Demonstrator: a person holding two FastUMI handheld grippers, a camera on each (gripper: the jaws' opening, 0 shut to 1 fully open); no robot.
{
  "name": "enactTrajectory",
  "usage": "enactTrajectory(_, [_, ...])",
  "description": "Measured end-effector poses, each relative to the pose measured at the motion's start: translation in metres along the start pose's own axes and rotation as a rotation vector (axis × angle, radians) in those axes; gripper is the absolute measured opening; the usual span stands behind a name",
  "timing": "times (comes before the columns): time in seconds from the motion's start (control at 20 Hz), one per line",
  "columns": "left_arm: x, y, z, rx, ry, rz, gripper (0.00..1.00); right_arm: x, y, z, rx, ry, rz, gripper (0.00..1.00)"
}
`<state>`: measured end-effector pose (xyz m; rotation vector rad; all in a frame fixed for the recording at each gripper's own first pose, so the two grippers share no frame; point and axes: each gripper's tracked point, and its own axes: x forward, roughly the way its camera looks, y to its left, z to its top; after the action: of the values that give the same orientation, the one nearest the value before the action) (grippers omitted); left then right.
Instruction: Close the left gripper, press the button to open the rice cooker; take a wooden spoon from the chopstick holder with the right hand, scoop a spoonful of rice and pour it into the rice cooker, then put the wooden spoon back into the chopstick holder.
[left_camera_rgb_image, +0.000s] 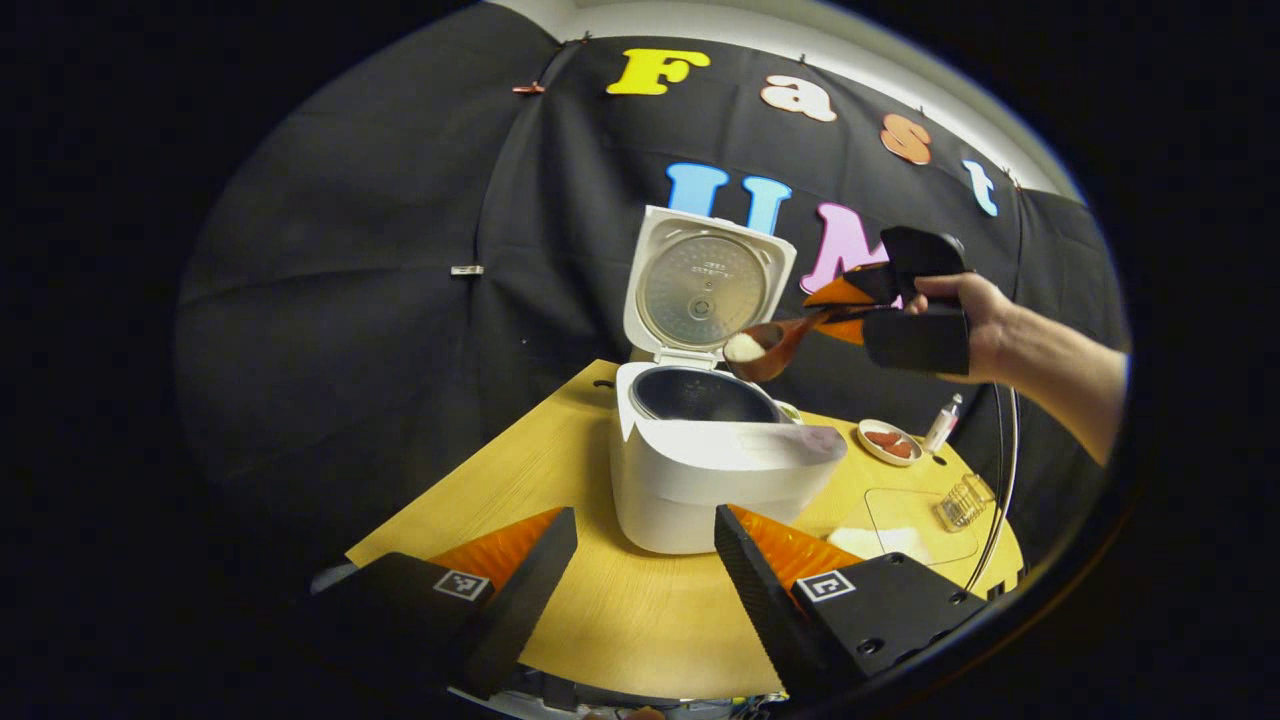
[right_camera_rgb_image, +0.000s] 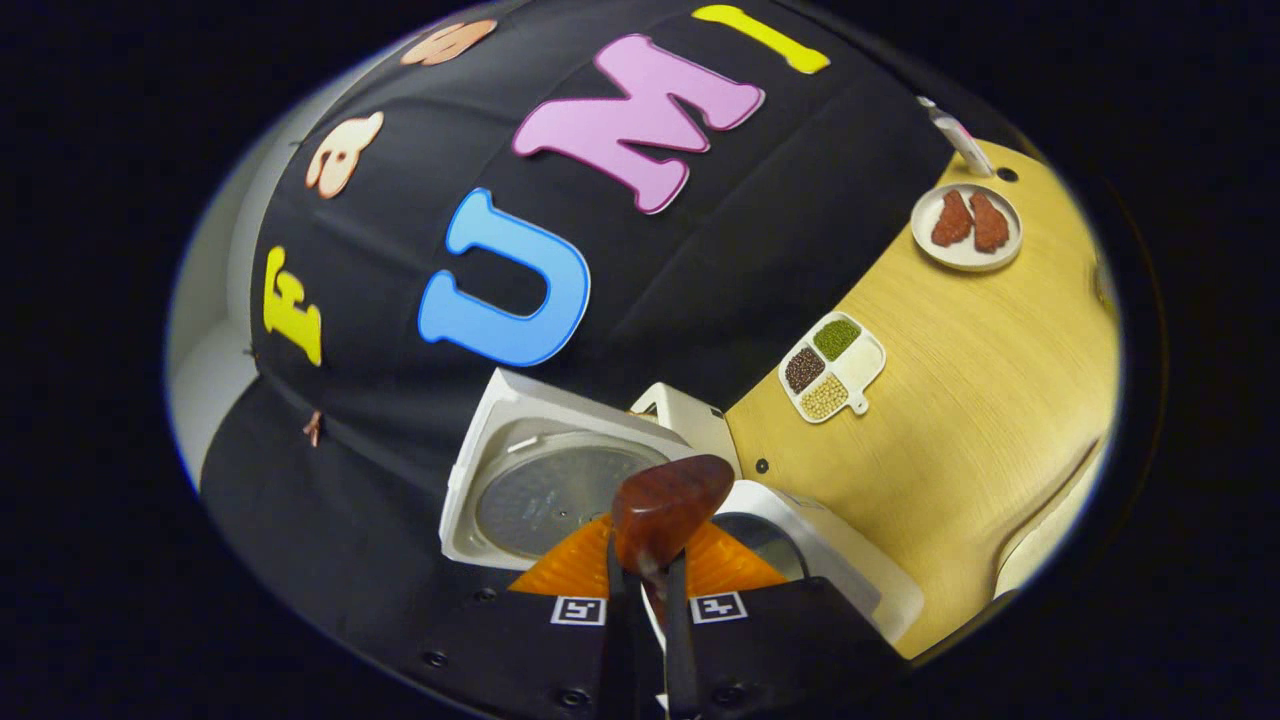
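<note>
My right tongs (right_camera_rgb_image: 645, 610) clamp the brown wooden spoon (left_camera_rgb_image: 765, 348) of rice above the open white rice cooker (left_camera_rgb_image: 715, 470); my left tongs (left_camera_rgb_image: 640, 590) gape before it.

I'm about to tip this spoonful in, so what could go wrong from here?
1. The wooden spoon hangs over the right rim of the rice cooker, not its middle, so rice may fall on the table.
2. The right hand-held gripper pinches only the thin handle; tilting could let the spoon twist.
3. The upright lid stands close behind, so a swing could knock it.
</note>
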<state>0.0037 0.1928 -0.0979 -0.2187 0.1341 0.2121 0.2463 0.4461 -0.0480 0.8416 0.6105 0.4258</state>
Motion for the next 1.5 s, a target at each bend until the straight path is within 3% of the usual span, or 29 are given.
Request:
enactTrajectory(0.4, [0.005, 0.027, -0.003, -0.034, -0.022, 0.032, 0.96, 0.01, 0.01, -0.042, -0.474, -0.015, 0.033, 0.16])
enactTrajectory(0.65, [0.005, 0.037, 0.001, -0.115, -0.03, 0.056, 0.96, 0.012, 0.035, -0.055, -0.757, -0.058, 0.121, 0.16])
enactTrajectory(0.75, [0.007, 0.04, -0.002, -0.106, -0.028, 0.066, 0.96, 0.01, 0.047, -0.07, -0.928, -0.048, 0.173, 0.11])
enactTrajectory(0.8, [0.008, 0.044, -0.002, -0.085, -0.03, 0.078, 0.97, 0.008, 0.053, -0.079, -1.023, -0.047, 0.207, 0.16])
enactTrajectory(0.9, [0.009, 0.057, 0.0, -0.059, -0.036, 0.097, 0.96, 0.004, 0.063, -0.102, -1.178, -0.05, 0.27, 0.16])
enactTrajectory(1.1, [0.005, 0.072, 0.005, -0.069, -0.05, 0.125, 0.96, 0.009, 0.06, -0.124, -1.269, -0.019, 0.295, 0.16])
enactTrajectory(1.5, [-0.001, 0.065, -0.004, -0.046, -0.042, 0.12, 0.95, 0.013, 0.06, -0.117, -1.265, -0.034, 0.278, 0.16])
